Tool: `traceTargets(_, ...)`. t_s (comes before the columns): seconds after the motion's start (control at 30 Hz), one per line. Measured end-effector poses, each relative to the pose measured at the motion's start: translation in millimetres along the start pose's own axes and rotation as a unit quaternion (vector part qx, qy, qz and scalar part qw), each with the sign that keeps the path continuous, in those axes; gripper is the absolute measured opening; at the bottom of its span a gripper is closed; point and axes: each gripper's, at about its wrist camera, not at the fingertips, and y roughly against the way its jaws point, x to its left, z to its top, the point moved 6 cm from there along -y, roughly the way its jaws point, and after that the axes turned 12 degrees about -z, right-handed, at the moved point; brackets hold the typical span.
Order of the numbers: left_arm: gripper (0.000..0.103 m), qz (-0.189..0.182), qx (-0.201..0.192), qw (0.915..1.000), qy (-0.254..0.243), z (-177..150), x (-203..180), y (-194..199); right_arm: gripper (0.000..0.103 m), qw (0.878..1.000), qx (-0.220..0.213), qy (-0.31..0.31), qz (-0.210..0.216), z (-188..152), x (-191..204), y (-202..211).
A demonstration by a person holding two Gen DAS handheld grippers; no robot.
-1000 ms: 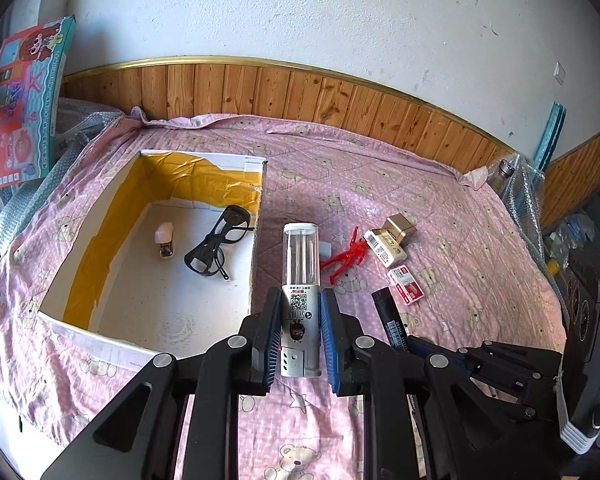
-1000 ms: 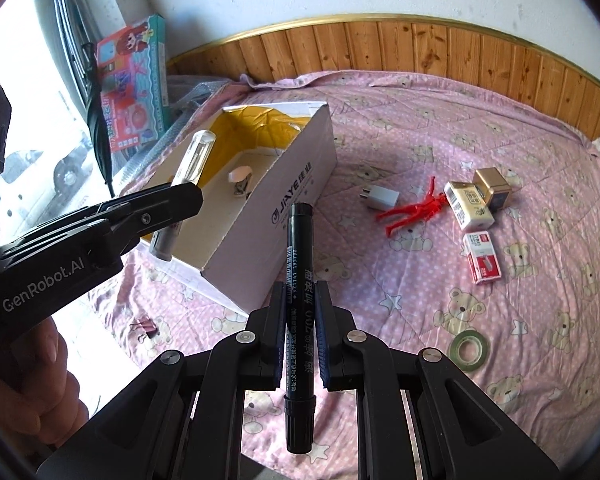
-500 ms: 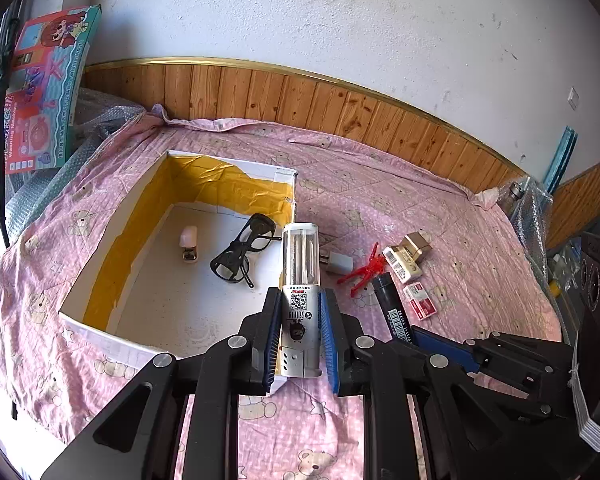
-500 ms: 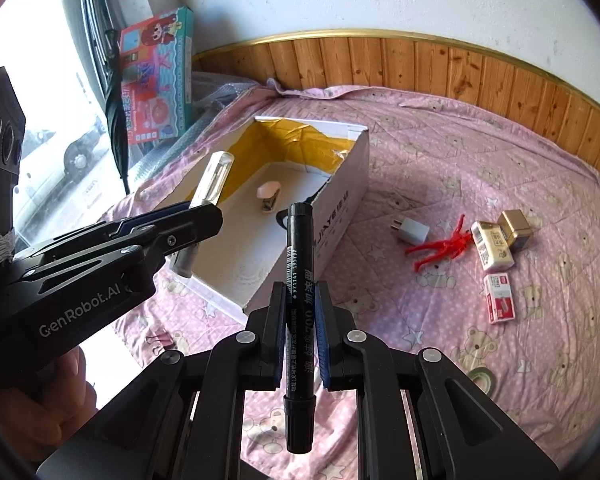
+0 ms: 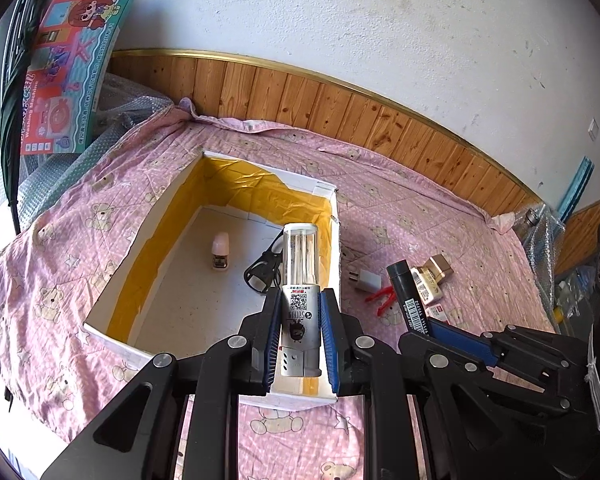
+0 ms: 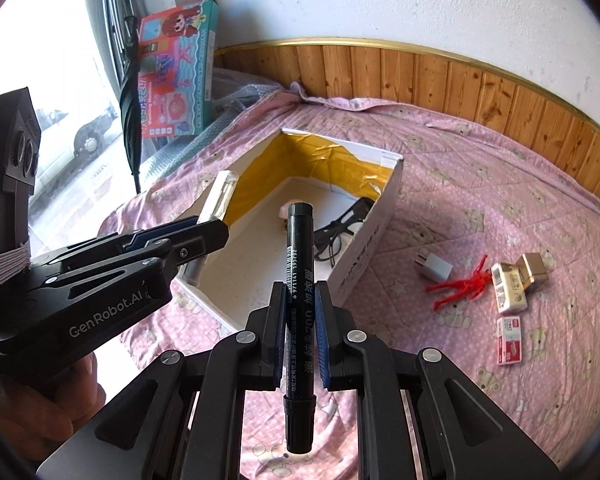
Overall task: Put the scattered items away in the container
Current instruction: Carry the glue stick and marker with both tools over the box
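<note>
You are holding a clear-topped, silver-based cylindrical lighter [image 5: 300, 280] in the left gripper [image 5: 300, 334] above the near right corner of the white, yellow-lined cardboard box [image 5: 112, 276]. It is probably rigid and slick, so grip the labelled base. The right gripper [image 6: 302, 332] is clamping a light, stiff black marker pen [image 6: 299, 280] at mid-barrel.

Your box [image 5: 336, 216] sits on the bedspread [image 5: 400, 208] w/ glasses [image 6: 336, 236] & a stapler [image 5: 220, 254] inside; charger [image 6: 436, 266], staple boxes [image 6: 510, 340] etc lie to its right.
</note>
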Motion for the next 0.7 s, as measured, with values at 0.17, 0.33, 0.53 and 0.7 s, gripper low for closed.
traceTargets(0.17,0.02,0.009,0.0,0.9998,0.016,5,19,0,0.014,1.0,0.0,0.007,0.015,12,13,-5)
traceTargets(0.33,0.02,0.023,0.007,0.9994,0.027,6,39,-5,0.014,0.999,0.003,0.003,0.04,26,24,-12)
traceTargets(0.53,0.02,0.039,0.014,0.9987,0.03,11,57,-11,0.014,0.998,0.015,0.001,0.064,43,38,-29)
traceTargets(0.7,0.02,0.054,0.026,0.9978,0.029,13,72,-20,0.014,0.996,0.042,-0.003,0.076,46,46,-55)
